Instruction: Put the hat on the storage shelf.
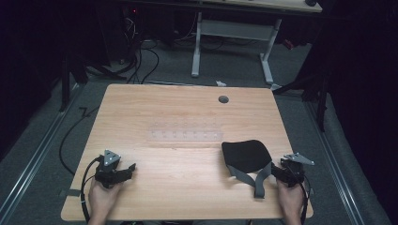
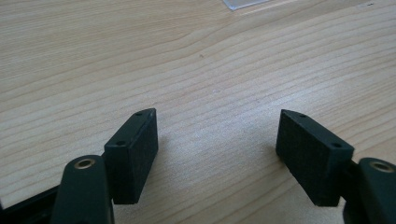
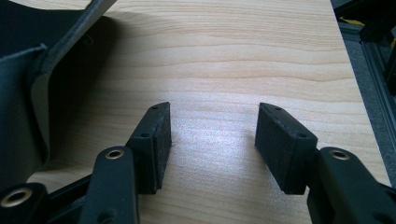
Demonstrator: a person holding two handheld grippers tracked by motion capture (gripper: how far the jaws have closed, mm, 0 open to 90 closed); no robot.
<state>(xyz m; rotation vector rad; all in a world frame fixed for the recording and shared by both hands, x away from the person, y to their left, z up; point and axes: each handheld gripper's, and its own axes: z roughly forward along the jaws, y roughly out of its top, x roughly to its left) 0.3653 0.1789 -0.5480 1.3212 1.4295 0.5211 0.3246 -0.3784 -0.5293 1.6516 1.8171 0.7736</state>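
High view: black pouch point(image 1: 245, 155) lies on table point(image 1: 178, 112).

**A black bag near our right hand**

We see a black bag point(image 1: 246, 155) lying flat on the table point(image 1: 187, 112), near the right front edge. Its grey straps point(image 1: 257, 180) spread out toward us. A clear tray point(image 1: 185, 135) lies in the middle, just left of the bag.

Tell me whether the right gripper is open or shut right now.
Open. In the right gripper view, the right gripper has its jaws standing apart with bare table between them, gripping nothing.
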